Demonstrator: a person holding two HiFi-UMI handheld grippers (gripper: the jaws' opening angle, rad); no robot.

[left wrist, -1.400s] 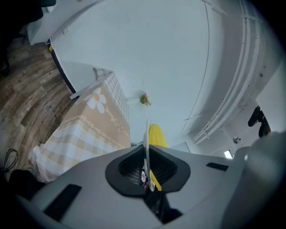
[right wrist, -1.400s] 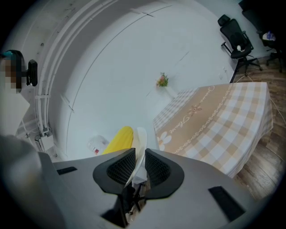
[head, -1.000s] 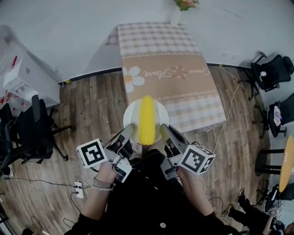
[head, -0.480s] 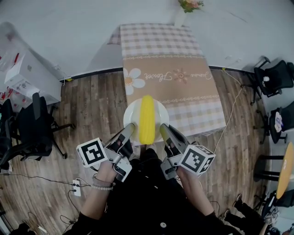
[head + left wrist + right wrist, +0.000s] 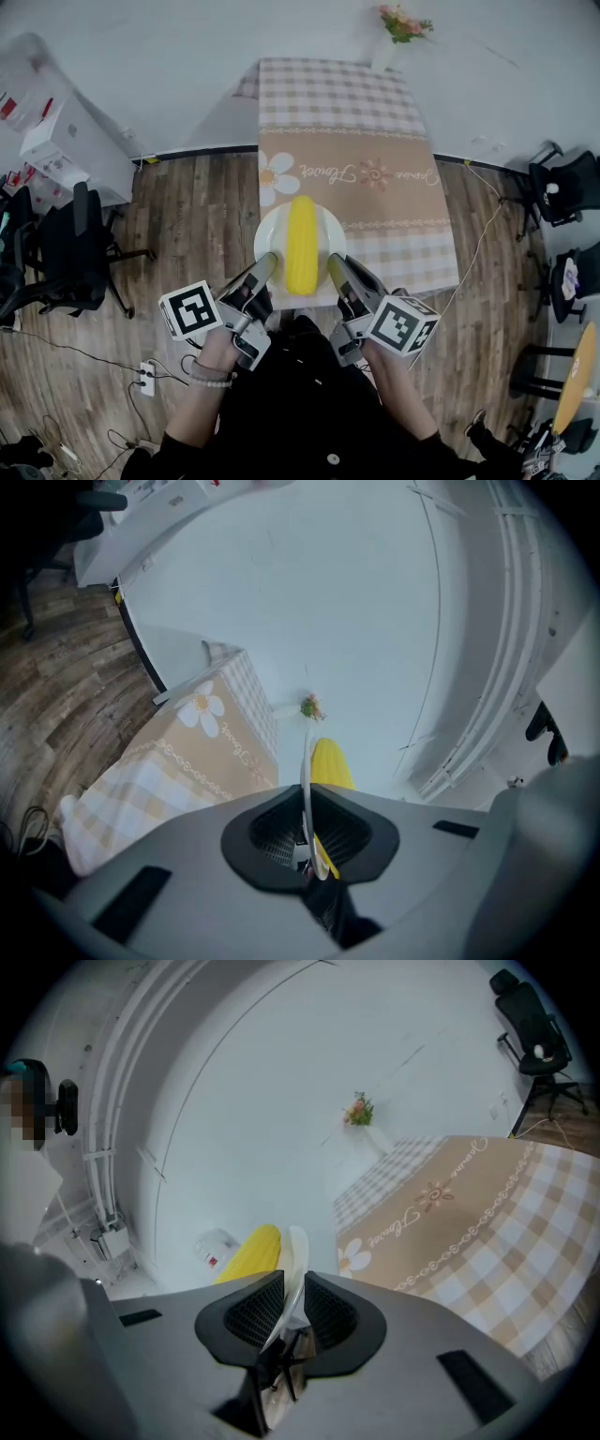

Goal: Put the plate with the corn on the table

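Plate (image 5: 270, 232) w/ corn (image 5: 301, 242) mid-frame, btwn both tongs. Left tongs (image 5: 266, 262) clenched on its lower-left rim, right tongs (image 5: 335, 263) on lower-right rim. Plate overlaps tabletop's (image 5: 375, 187) lower-left corner.

Left gripper (image 5: 308, 829) clamps plate (image 5: 305, 766) edge; corn (image 5: 331, 765) beyond.

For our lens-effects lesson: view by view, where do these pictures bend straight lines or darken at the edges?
Head view: edges of the table bow; light is even, no glare on the plate. Left gripper view: black corners, wall pipes curve strongly. Right gripper view: the same dark rim, table border curved.
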